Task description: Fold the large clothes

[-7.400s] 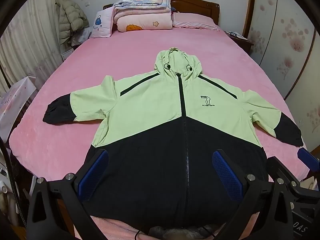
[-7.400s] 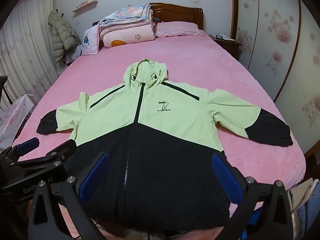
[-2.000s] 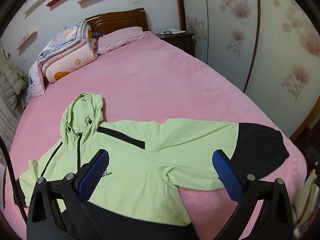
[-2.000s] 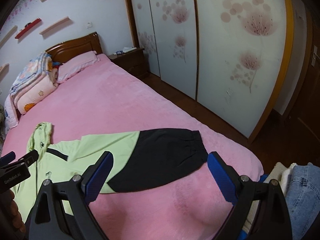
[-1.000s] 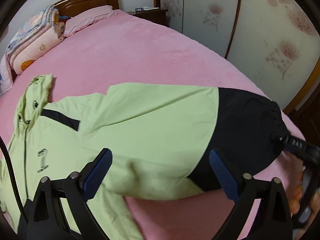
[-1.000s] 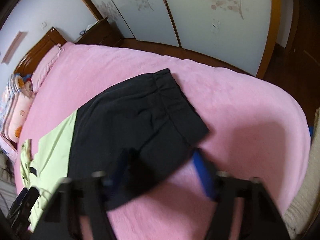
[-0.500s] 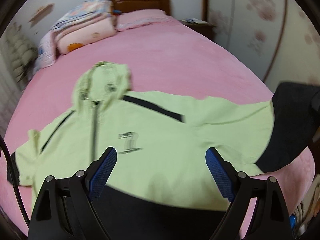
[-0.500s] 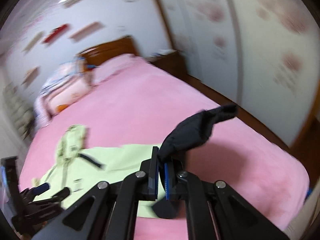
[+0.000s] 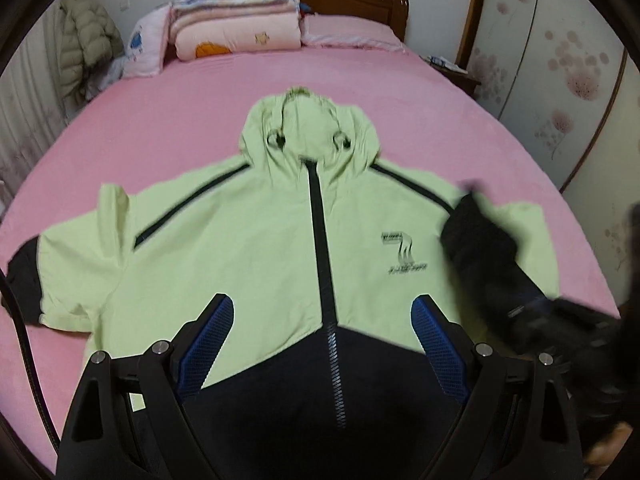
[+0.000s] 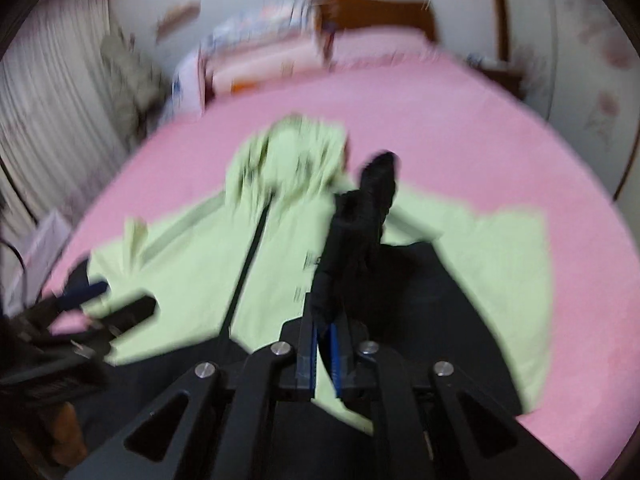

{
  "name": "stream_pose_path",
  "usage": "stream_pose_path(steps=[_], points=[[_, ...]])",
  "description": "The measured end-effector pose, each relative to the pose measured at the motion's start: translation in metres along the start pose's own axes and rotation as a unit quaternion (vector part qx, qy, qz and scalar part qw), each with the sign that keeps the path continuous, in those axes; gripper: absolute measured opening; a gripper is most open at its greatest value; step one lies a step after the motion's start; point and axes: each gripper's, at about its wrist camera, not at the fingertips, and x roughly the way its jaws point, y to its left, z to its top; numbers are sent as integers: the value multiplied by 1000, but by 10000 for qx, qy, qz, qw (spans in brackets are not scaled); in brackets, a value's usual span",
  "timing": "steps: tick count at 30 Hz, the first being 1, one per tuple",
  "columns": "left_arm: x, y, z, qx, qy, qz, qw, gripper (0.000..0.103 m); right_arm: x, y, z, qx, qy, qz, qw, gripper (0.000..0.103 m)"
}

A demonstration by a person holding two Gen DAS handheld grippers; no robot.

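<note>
A light-green and black hooded jacket (image 9: 248, 240) lies face up, zipped, on the pink bed (image 9: 400, 92). My left gripper (image 9: 323, 304) hovers open over its lower front, with nothing between the blue pads. My right gripper (image 10: 325, 320) has the black cuff (image 10: 368, 208) of the jacket's right sleeve pinched between its pads. Its jaws are opening slightly with the cuff still in them. The sleeve (image 9: 480, 248) is lifted and drawn across the chest near the printed logo. The right wrist view is blurred; the left gripper (image 10: 112, 300) shows at its left edge.
Folded quilts (image 9: 236, 32) and a pink pillow (image 9: 348, 32) lie against the wooden headboard. A puffer coat (image 9: 84, 48) hangs at the far left. Flowered wardrobe doors (image 9: 560, 60) and a nightstand (image 9: 452, 72) line the right side. The jacket's other sleeve lies flat at the left.
The right gripper closed on the black cuff, lifted it off the bed and swept it left over the jacket's chest. The left gripper swung from the right sleeve to the jacket's middle.
</note>
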Motion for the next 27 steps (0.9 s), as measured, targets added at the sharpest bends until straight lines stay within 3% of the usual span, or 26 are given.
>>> stream_pose_path(steps=[2,5,9,11,16,21,27], points=[[14,0,-6,47,98,-90,9999,90,32,-1,-10,103,519,84,9986,9],[25,-4,-14,96,147,-314,9994,90,42,-5,-24,278,803,201,9962,15],[38,-9,-18,27,244,-814,9964,84,17,-6,-34,173,630,143,9978,25],[46,-13,-17,-101,397,-1164,9924,69,-2,-13,-40,130,492,133,9986,25],[73,-22,-23,-586,768,-1821,9785,65,-37,-26,-53,164,179,81,9997,25],[96,-33,-32,-747,1190,-2025,9692,47,-49,-43,-70,407,160,97,9990,25],[115,-41,-33,-946,1380,-2044,9645,45,-44,-63,-82,770,252,220,9965,25]])
